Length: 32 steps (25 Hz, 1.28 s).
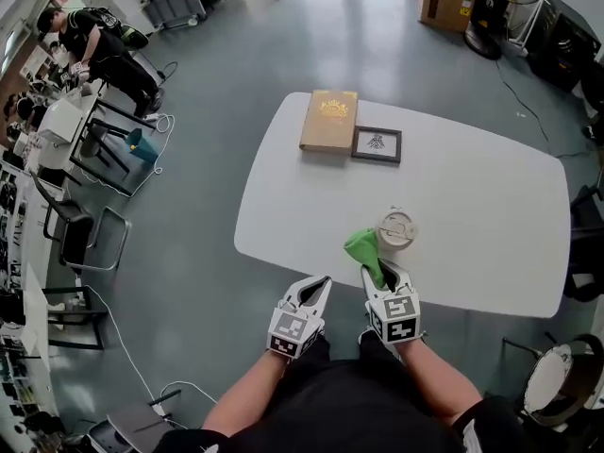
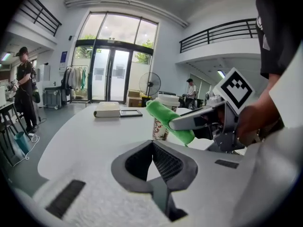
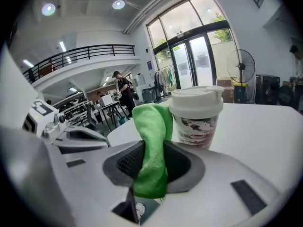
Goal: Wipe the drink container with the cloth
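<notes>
So, the wipe looked barely begun, if at all. The right gripper had its jaws clamped on the green cloth, w/ a fold sticking up past the tips and reaching the left side of the drink container. Whether it was touching or just short, no view settled. The container, a lidded paper one, stood upright on the white table near the person's edge, lid on, nothing spilled round it. The left gripper was off to the container's left & nearer the person, apart from it. Its jaws were together on nothing, tips pointing roughly the container's way. A book and a small framed picture lay side by side well beyond the container, no part in this. Done, as far as could be judged: cloth picked up, held firm, brought to the container. Left: basically the whole wipe, i.e. running the cloth round the wall and prob. over the lid. No stains or wet marks could be made out on the container, so how much had been cleaned couldn't be told. It looked light and had no support, so the left gripper would prob. need to steady it. Otherwise a sideways push from the cloth could slide or tip it.
</notes>
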### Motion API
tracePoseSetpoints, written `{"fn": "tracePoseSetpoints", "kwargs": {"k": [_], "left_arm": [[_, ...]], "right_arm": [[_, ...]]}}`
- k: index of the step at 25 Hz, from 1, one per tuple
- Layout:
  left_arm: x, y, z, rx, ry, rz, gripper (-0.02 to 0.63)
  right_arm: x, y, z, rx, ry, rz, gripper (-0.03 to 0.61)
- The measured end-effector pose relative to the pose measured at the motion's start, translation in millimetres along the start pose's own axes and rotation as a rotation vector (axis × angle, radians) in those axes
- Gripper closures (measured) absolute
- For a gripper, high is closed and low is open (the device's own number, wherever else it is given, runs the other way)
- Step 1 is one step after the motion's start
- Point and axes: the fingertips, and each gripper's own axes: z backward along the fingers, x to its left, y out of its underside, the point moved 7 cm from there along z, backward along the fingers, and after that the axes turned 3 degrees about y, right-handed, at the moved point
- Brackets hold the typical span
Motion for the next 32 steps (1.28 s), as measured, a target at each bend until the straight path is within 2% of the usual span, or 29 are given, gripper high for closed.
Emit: {"fn": "tracePoseSetpoints", "kwargs": {"k": [5, 12, 16, 23, 32], "left_arm": [[5, 17, 8, 0.038, 0.088, -0.017, 0.604], [28, 24, 7, 0.049, 0.131, 0.002, 0.604], [36, 25, 3, 0.044, 0.172, -0.025, 0.604], [53, 23, 13, 0.054, 0.176, -0.038, 0.604], [61, 38, 27, 0.090, 0.168, -0.044, 0.604]], "right_arm": [[2, -11, -4, -0.033, 0.068, -0.139, 0.456], [-4, -8, -22, -0.049, 0.148, -0.259, 0.457], [-5, -1, -30, -0.043, 0.189, -0.340, 0.457], [-9, 17, -48, -0.039, 0.207, -0.585, 0.456], [-18, 51, -76, 0.031, 0.255, -0.807, 0.454]]}}
